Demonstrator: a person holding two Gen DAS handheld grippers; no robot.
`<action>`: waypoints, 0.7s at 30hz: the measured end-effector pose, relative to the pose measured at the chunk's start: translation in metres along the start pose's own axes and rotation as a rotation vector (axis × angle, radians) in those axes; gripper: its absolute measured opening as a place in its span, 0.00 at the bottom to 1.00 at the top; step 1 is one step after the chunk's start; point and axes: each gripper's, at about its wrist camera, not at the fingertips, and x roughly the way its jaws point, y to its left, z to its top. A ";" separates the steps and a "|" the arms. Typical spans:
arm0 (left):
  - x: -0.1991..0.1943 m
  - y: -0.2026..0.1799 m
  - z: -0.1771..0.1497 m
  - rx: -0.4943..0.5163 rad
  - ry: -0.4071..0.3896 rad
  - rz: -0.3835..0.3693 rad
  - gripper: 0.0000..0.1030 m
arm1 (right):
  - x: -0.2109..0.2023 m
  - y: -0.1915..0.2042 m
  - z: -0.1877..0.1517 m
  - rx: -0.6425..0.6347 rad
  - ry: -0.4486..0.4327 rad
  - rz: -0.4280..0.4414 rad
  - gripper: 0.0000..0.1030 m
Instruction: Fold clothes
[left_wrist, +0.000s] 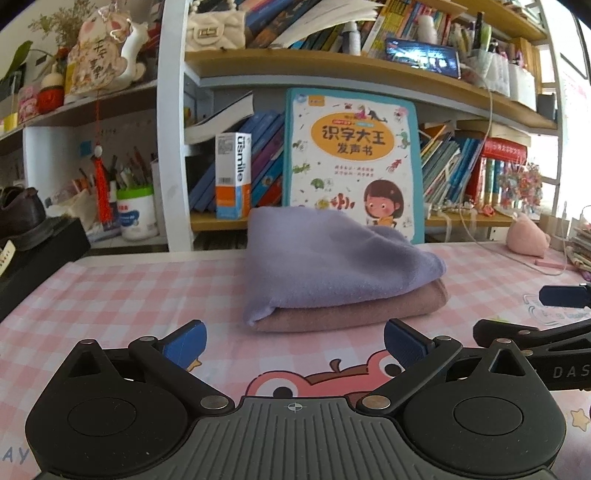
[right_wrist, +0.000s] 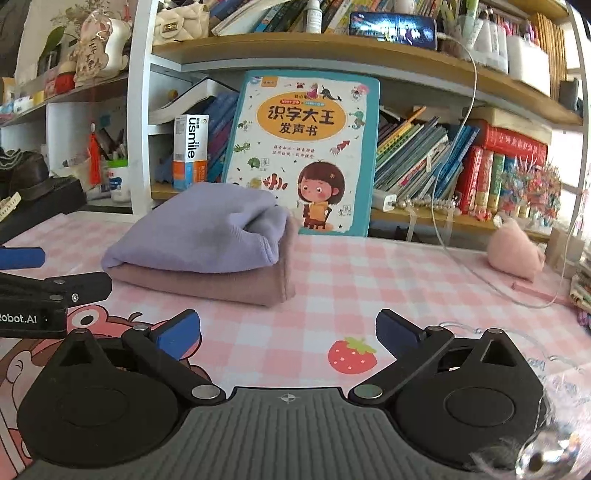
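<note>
- Both folded cloths are stacked at twelve o'clock on the bench: purple cloth atop pink cloth.
- Our left tongs and right tongs gape wide, empty.
- Folding looks finished; next we'd likely retreat or square the stack.
- Readable: "usmile" box; picture book "识字大王".

Left claw jaws spread wide, empty, right claw jaws likewise wide apart, both tilted slightly downward
</note>
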 end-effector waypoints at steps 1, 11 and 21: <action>0.001 0.001 0.000 -0.004 0.004 0.004 1.00 | 0.001 -0.002 0.000 0.010 0.007 0.005 0.99; 0.003 0.002 0.001 -0.017 0.022 0.015 1.00 | 0.007 -0.009 0.000 0.052 0.042 0.003 0.99; 0.003 0.001 0.002 -0.013 0.024 0.010 1.00 | 0.008 -0.002 0.000 0.004 0.047 0.012 0.99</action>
